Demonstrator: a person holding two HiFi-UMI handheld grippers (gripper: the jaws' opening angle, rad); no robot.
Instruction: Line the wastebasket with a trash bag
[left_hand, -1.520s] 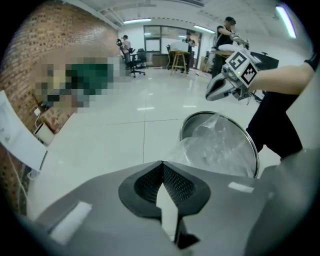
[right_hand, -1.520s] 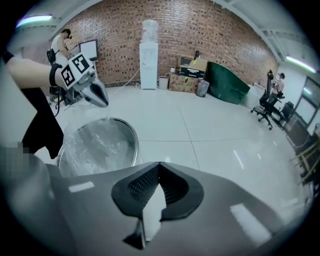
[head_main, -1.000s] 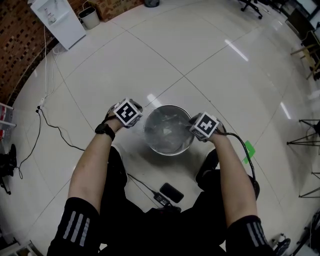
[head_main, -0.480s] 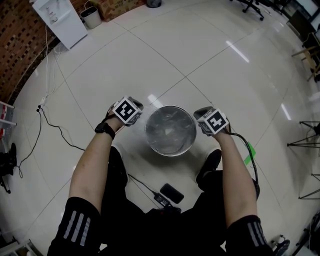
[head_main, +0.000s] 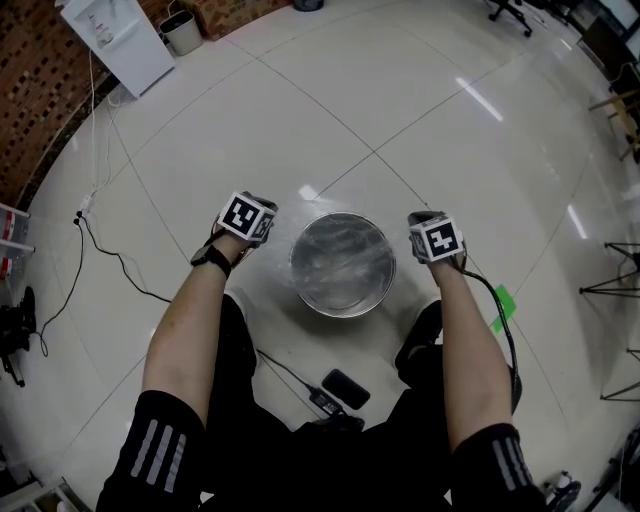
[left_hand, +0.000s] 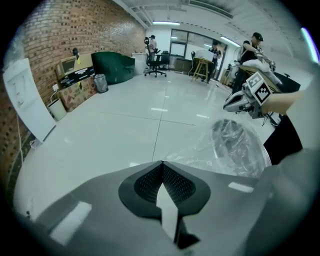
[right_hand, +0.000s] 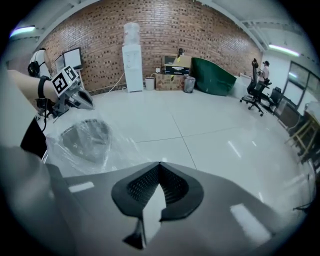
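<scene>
- Looking down at a round metal wastebasket (head_main: 293, 262) standing on the shiny tiled floor (head_main: 400, 120), right in front of the knees.
- Already got the clear trash bag (head_main: 345, 262) crumpled down inside, with film spreading out past the rim on both sides.
- Left hand-held gripper (left_hand: 161, 167): jaws shut tight, apparently pinching the bag's edge, with film running from the tips over to the basket. Sits just left of the rim, not touching it.
- Same deal for the right hand-held gripper (right_hand: 159, 167): closed, with film stretching right up to the tips, just right of the rim.
- Also a small black device (head_main: 345, 388) lying on the floor by the legs.
</scene>
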